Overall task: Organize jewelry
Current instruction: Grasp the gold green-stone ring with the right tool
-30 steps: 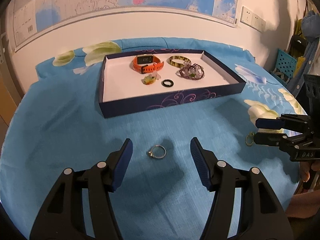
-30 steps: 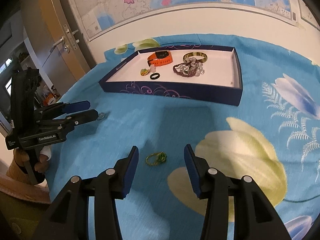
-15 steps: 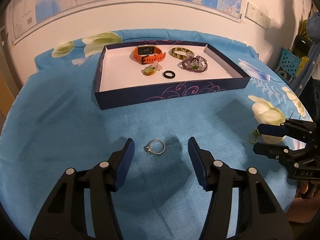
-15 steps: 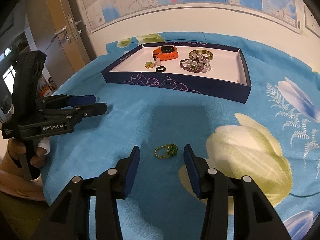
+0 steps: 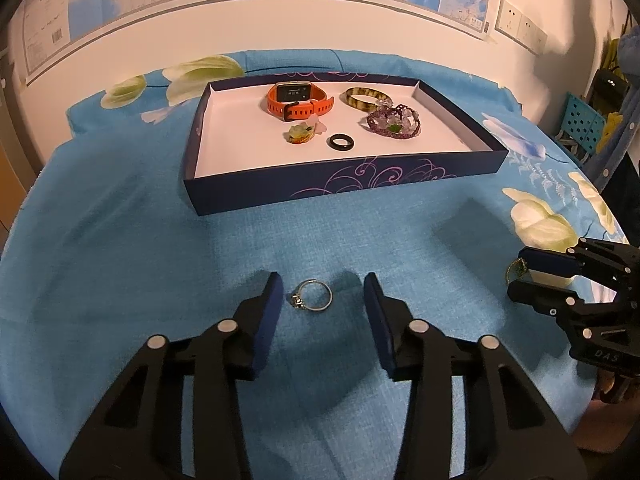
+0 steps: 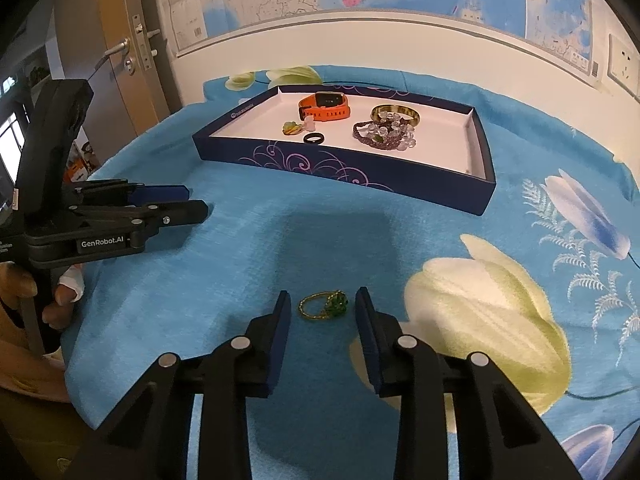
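A silver ring (image 5: pixel 312 295) lies on the blue cloth between the open fingers of my left gripper (image 5: pixel 323 294), untouched. A gold ring with a green stone (image 6: pixel 325 306) lies between the open fingers of my right gripper (image 6: pixel 322 306), also untouched. The navy tray (image 5: pixel 340 188) with a white floor sits beyond, holding an orange watch (image 5: pixel 298 100), a bangle (image 5: pixel 362 97), a purple bead bracelet (image 5: pixel 394 121), a black ring (image 5: pixel 341 142) and a small pendant (image 5: pixel 301 133). The right gripper also shows in the left wrist view (image 5: pixel 520 276), and the left gripper in the right wrist view (image 6: pixel 188 202).
The table is round, covered with a blue floral cloth (image 6: pixel 480 300), and its edge drops off near both grippers. A wall with a map stands behind the tray. A door (image 6: pixel 120 48) is at the left, a blue crate (image 5: pixel 580 120) at the right.
Both grippers have lowered and moved forward so that each ring now lies between its fingers. The jaws have narrowed slightly. The rings have not moved.
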`<state>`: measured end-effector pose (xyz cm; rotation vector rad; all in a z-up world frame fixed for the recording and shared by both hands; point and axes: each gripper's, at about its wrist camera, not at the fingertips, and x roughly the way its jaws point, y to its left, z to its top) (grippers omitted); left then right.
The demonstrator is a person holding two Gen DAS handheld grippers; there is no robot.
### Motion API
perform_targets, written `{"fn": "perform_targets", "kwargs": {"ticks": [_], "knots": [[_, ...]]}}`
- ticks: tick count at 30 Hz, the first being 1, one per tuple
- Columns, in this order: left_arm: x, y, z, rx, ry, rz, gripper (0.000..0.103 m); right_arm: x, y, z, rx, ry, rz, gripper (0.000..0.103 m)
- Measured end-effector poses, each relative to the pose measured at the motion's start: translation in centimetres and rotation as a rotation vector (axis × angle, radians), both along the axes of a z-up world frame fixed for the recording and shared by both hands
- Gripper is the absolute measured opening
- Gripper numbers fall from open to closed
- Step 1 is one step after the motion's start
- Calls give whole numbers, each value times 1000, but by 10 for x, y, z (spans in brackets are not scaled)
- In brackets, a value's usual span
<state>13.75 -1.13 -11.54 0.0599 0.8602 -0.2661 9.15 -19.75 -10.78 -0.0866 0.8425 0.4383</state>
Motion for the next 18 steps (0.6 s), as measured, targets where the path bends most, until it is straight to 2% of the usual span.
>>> {"fn": "perform_targets", "kwargs": {"ticks": [5, 13, 15, 18], "knots": [[0, -2, -1, 17, -4, 4, 29, 2, -2, 0, 1, -2, -10, 22], [0, -1, 0, 10, -4, 11, 25, 3, -3, -1, 3, -4, -17, 17], [0, 0, 0, 7, -4, 13, 24, 3, -4, 0, 12, -5, -18, 10], [0, 0, 0, 3, -4, 16, 22, 4, -6, 0, 23, -1, -20, 8]]}}
